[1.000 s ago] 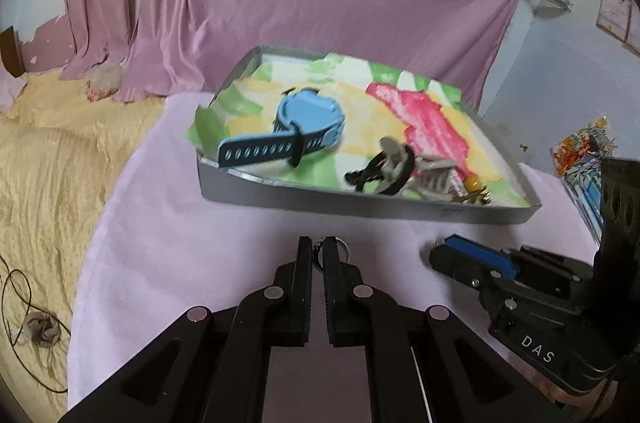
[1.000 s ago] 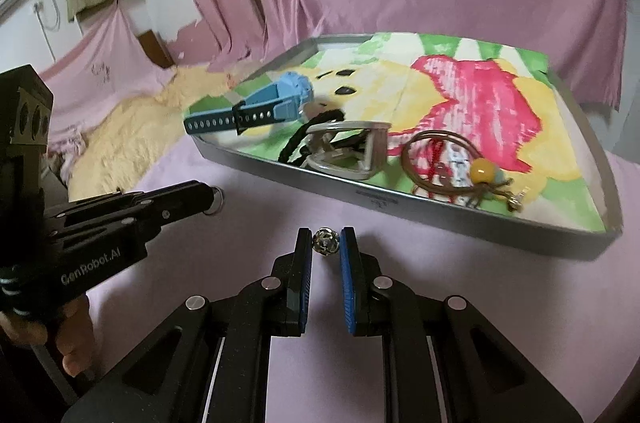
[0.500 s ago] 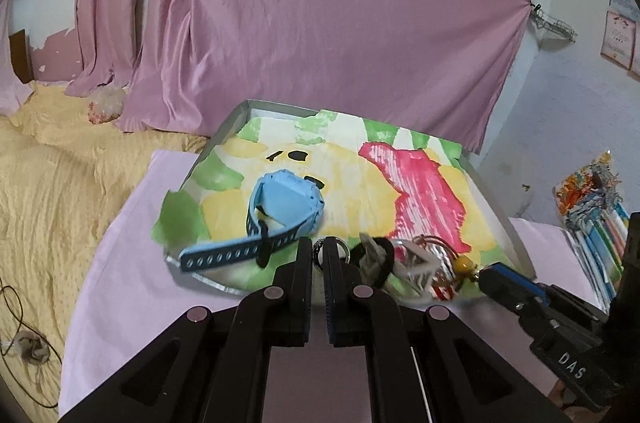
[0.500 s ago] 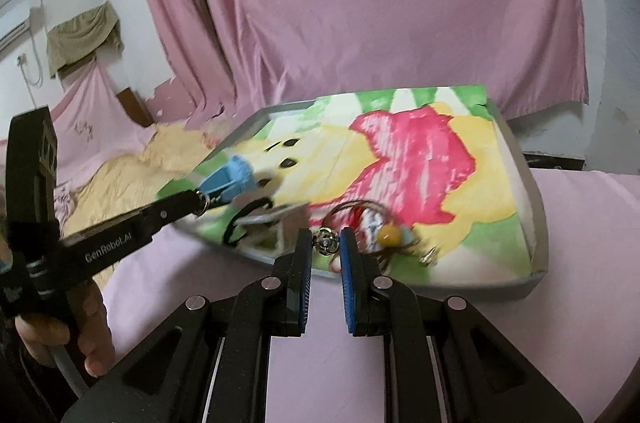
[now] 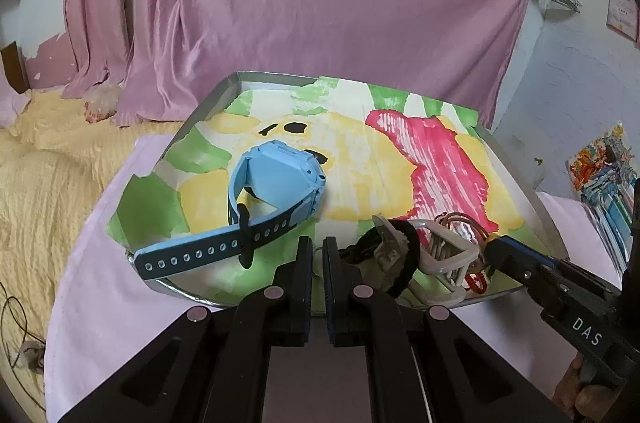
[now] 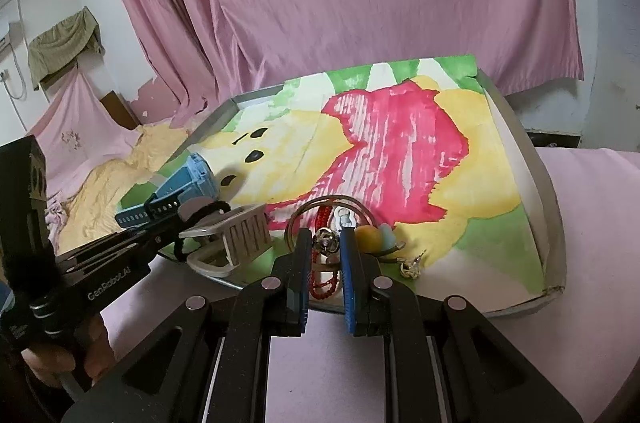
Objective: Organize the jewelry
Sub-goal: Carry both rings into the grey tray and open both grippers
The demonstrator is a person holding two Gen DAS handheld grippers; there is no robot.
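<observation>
Right gripper (image 6: 325,251): fingers drawn in narrow, pinching a small silver earring (image 6: 326,240) right at the tips, over the near edge of the tray (image 6: 548,183).
Left gripper (image 5: 318,255): jaws almost together with only a slit between them; a pale sliver shows in that slit, but I cannot tell what it is or whether it is gripped. The tips hang over the tray's near rim.
Tray: grey metal, lined with a painted sheet (image 6: 400,143) in yellow, pink and green, sitting on a pink-covered table (image 6: 592,263).
Blue watch (image 5: 276,183): in the tray's near left part, lying on its side, strap end (image 5: 180,257) poking out over the near rim.
Hair claw clip (image 6: 236,235): pale, near edge of the tray, just right of the watch, with a black hair tie (image 5: 400,263) touching it.
Bracelets: a brown cord loop (image 6: 332,201) and a red beaded strand (image 6: 324,283) right behind the right fingertips, a yellow bead (image 6: 367,234) beside them.
Gold earring (image 6: 412,265): lying in the tray, just right of the right fingers.
Person's hands: 1 gripping the left tool (image 6: 68,351), 1 at the right tool (image 5: 576,391).
Backdrop: pink curtain (image 5: 320,3) far behind.
</observation>
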